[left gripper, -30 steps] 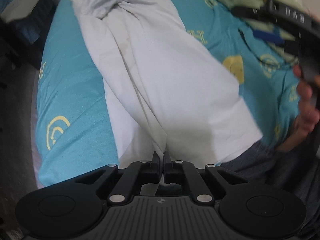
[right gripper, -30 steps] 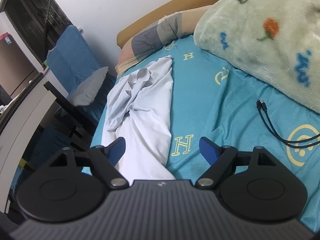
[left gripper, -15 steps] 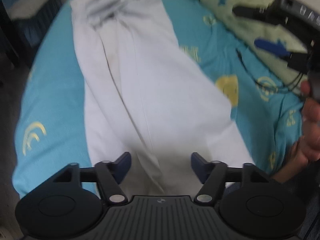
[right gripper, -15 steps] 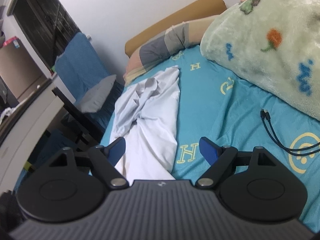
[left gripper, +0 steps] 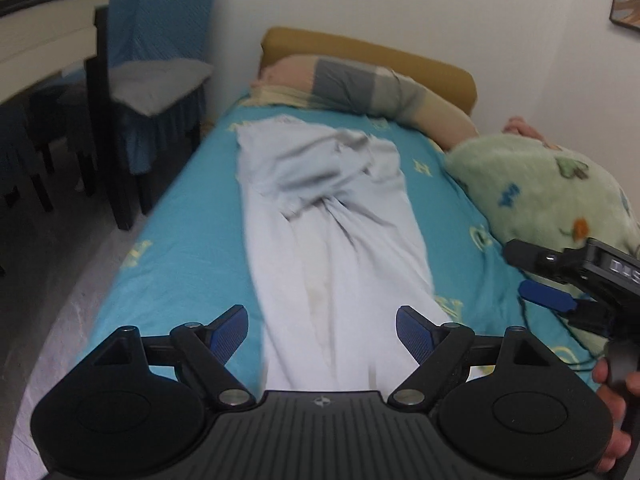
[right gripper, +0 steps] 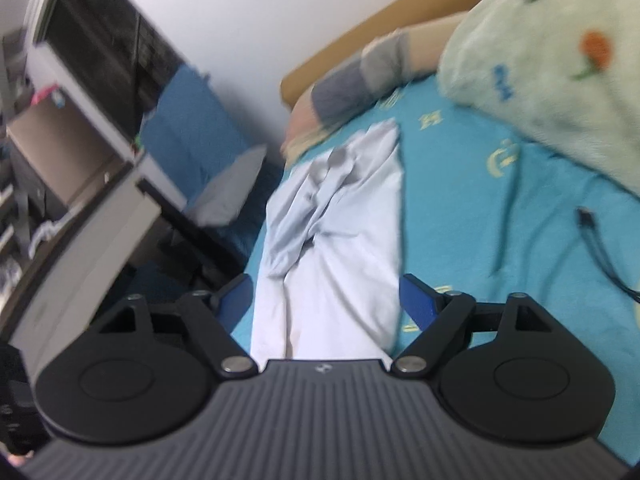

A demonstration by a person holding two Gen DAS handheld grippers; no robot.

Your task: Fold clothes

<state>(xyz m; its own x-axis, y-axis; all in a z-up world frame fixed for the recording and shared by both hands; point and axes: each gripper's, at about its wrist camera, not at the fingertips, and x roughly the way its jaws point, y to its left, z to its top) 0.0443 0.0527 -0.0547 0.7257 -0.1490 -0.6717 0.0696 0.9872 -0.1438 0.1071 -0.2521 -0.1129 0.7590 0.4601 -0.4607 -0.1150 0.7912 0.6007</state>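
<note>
Released by left gripper: white garment long, rumpled.

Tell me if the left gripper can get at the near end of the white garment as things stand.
Probably yes. The left gripper is open, and the white garment lies flat on the teal sheet between its fingers with nothing over it; the right gripper is off to the side.

Both wrist cameras are looking forward from near the foot of the bed, facing its headboard. The right view is tilting sideways and is blurred. Both are sharing the white garment, pillow and green blanket.
</note>
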